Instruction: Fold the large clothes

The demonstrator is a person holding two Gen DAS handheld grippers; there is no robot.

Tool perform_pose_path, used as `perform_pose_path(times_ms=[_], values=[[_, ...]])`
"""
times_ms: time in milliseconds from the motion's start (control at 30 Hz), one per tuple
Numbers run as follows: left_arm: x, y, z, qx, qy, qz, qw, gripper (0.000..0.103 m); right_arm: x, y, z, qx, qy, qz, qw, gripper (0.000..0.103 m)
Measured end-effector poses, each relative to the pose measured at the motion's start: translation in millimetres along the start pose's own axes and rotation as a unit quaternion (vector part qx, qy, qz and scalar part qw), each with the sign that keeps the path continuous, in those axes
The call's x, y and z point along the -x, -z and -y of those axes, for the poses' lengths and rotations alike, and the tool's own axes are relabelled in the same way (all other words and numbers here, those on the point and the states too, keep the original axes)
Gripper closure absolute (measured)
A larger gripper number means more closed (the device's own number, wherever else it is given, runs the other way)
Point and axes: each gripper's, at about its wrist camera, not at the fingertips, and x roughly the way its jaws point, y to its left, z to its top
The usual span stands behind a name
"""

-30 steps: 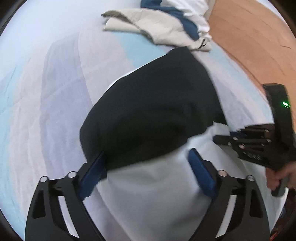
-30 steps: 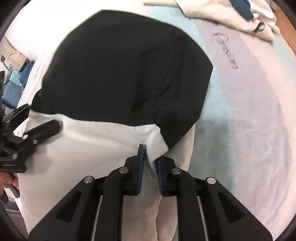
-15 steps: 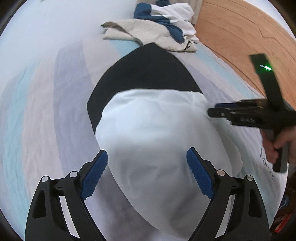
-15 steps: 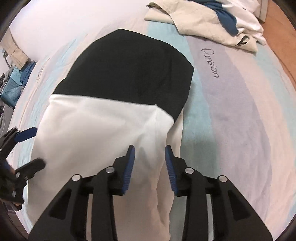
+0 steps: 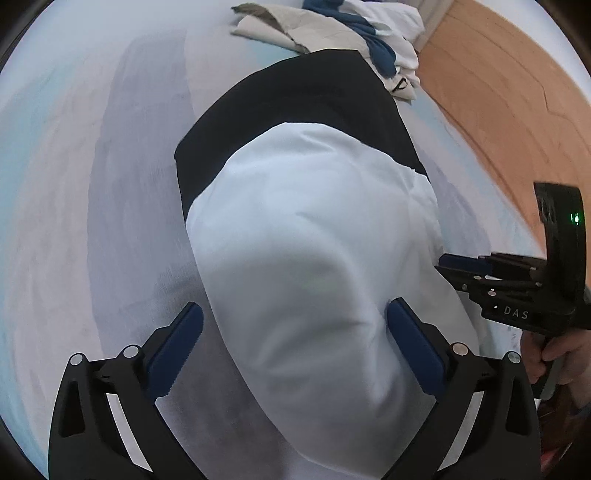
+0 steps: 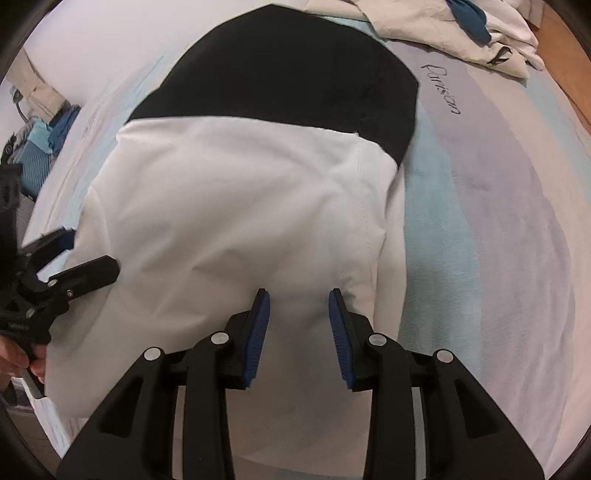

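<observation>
Folded garment on bed.
I saw left tongs [image 5: 291, 325] opening wide, right tongs [image 6: 300, 314] spread; neither pinched the garment [image 6: 236, 206].

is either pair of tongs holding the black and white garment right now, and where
Nothing is held. The left tongs are opening wide above the garment, and the right tongs stand open over its white half, pads off the cloth.

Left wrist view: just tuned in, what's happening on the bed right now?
A person holding two grippers is folding a black-and-white garment on the striped bedspread. Its white part lies folded over the black part. The left gripper is opening wide above the white cloth, gripping nothing. The right gripper is open too. A pile of other clothes waits near the wooden headboard.
</observation>
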Motion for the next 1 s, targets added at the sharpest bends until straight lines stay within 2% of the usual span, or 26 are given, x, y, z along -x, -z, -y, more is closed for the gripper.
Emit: perform_pose_path(times_ms=[133,200,233,267,400,500,633,767,1000], values=[[-6.8,-0.5,-13.3,0.036,0.038,-0.022,0.9984,0.005,1.3,-4.6,14.1,0.011,-0.007,-0.005,1.0,0.066],[-11.0,-0.3,-16.8,0.047,0.05,-0.029,0.9972,0.004,4.9,-4.6,19.3,0.016,-0.014,-0.001,1.0,0.048],[-11.6,-0.4,-16.2,0.045,0.05,-0.03,0.9973,0.004,5.4,-5.3,22.3,0.015,-0.012,0.002,1.0,0.034],[-11.2,0.0,-14.9,0.042,0.049,-0.029,0.9975,0.005,7.3,-4.3,26.3,0.013,-0.001,0.007,1.0,0.032],[-14.6,0.6,-14.3,0.044,0.053,-0.032,0.9971,0.005,4.1,0.3,47.8,-0.016,-0.002,0.003,1.0,0.029],[-17.4,-0.3,-16.0,0.05,0.061,-0.035,0.9963,0.004,-12.7,4.2,58.9,-0.042,-0.021,-0.024,0.999,0.029],[-22.9,2.0,-25.8,0.067,0.081,-0.045,0.9935,0.004,-26.2,1.7,57.7,-0.052,-0.056,-0.039,0.996,0.029],[-30.3,4.7,-32.3,0.083,0.106,-0.05,0.9897,0.004,-38.0,-1.2,58.3,-0.057,-0.06,-0.05,0.995,0.026],[-46.4,13.5,-51.0,0.129,0.176,-0.06,0.9741,0.004,-44.0,-0.3,72.3,-0.074,-0.079,-0.059,0.992,0.021]])
